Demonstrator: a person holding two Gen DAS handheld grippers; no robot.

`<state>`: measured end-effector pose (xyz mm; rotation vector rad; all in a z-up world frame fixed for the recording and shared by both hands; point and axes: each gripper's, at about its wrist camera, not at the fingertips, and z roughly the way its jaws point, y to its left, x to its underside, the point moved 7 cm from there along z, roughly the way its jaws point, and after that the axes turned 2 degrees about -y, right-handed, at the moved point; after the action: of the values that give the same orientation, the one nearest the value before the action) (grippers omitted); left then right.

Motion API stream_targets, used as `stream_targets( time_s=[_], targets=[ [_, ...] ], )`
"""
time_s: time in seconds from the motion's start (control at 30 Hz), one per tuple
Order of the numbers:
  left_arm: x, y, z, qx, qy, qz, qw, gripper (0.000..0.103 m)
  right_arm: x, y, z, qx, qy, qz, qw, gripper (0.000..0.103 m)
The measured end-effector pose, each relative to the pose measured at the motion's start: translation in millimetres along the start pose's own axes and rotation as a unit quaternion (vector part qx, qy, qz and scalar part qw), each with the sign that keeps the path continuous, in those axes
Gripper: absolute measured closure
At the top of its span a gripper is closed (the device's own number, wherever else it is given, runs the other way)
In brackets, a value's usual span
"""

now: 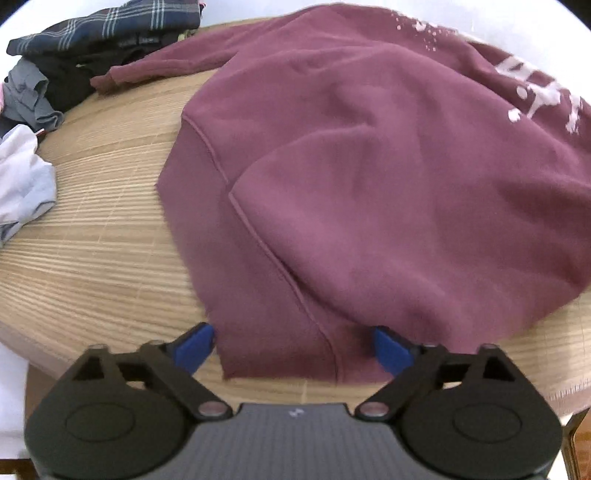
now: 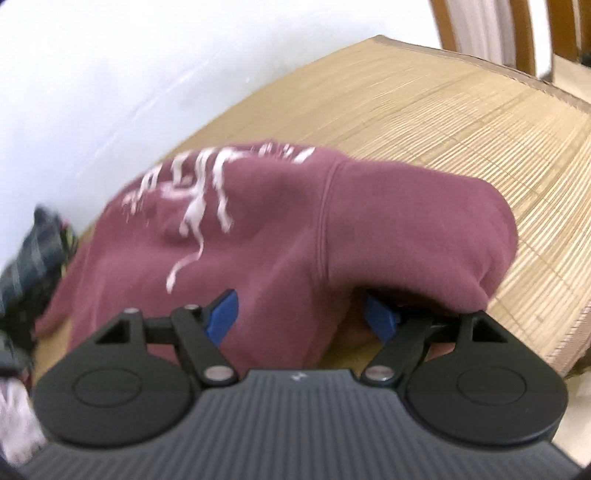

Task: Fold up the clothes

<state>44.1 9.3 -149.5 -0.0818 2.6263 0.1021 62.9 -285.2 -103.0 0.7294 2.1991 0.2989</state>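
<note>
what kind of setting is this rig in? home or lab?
Looks like a home, probably a dining spot: a table under a woven bamboo mat, a wooden chair back behind it, plain white wall. A maroon sweatshirt lies spread out, with a pile of other clothes at the far corner.

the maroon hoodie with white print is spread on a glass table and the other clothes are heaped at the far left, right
Not glass. The left wrist view shows the maroon hoodie spread on a woven bamboo mat. The rest holds: white print on it, other clothes heaped far left.
</note>
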Motion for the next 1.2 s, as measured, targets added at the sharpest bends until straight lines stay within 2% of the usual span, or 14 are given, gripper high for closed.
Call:
stream_targets(
  time_s=[0.17,0.3,0.47,0.5,0.6,0.7,0.8,0.87,0.93,0.97,1.0,1.03,1.1,1.2],
  targets=[
    [6,0,-10,0.030,0.010,-0.008,0.9995,0.006,-6,0,16,0.029,-0.012,0.017,0.999,0.025],
    [13,7,-26,0.055,-0.008,-0.023,0.9982,0.006,7,7,-4,0.000,0.008,0.021,1.000,0.027],
    [2,-10,-4,0.059,-0.006,0.031,0.9978,0.006,32,4,-6,0.004,0.022,0.029,0.999,0.026],
    [1,-13,0,0.054,-0.009,0.042,0.9976,0.002,31,3,-2,0.008,0.016,0.032,0.999,0.026],
    [-6,-16,5,0.060,-0.013,0.042,0.9973,0.000,8,-1,13,0.022,-0.041,0.054,0.997,0.025],
    [-14,-14,8,0.062,-0.006,0.031,0.9976,0.000,-29,-12,38,0.066,-0.097,0.103,0.988,0.024],
    [-19,-15,12,0.061,-0.003,0.029,0.9978,0.000,-46,-17,59,0.081,-0.110,0.135,0.981,0.024],
    [-24,-21,15,0.065,-0.014,0.044,0.9968,0.000,-46,-13,61,0.073,-0.120,0.116,0.983,0.029],
    [-29,-30,15,0.078,-0.029,0.061,0.9947,0.008,-45,-11,58,0.070,-0.135,0.092,0.984,0.059],
    [-32,-34,13,0.087,-0.038,0.072,0.9928,0.022,-47,-15,54,0.064,-0.140,0.098,0.983,0.073],
    [-34,-37,10,0.096,-0.044,0.080,0.9912,0.041,-50,-19,49,0.053,-0.147,0.112,0.981,0.077],
    [-36,-41,5,0.109,-0.046,0.086,0.9893,0.047,-57,-25,43,0.037,-0.158,0.137,0.977,0.078],
    [-40,-48,-6,0.150,-0.047,0.089,0.9836,0.069,-78,-31,24,0.009,-0.196,0.175,0.965,0.081],
    [-51,-71,-42,0.199,-0.074,0.123,0.9694,0.081,-119,-18,-16,-0.046,-0.259,0.169,0.950,0.081]
  ],
)
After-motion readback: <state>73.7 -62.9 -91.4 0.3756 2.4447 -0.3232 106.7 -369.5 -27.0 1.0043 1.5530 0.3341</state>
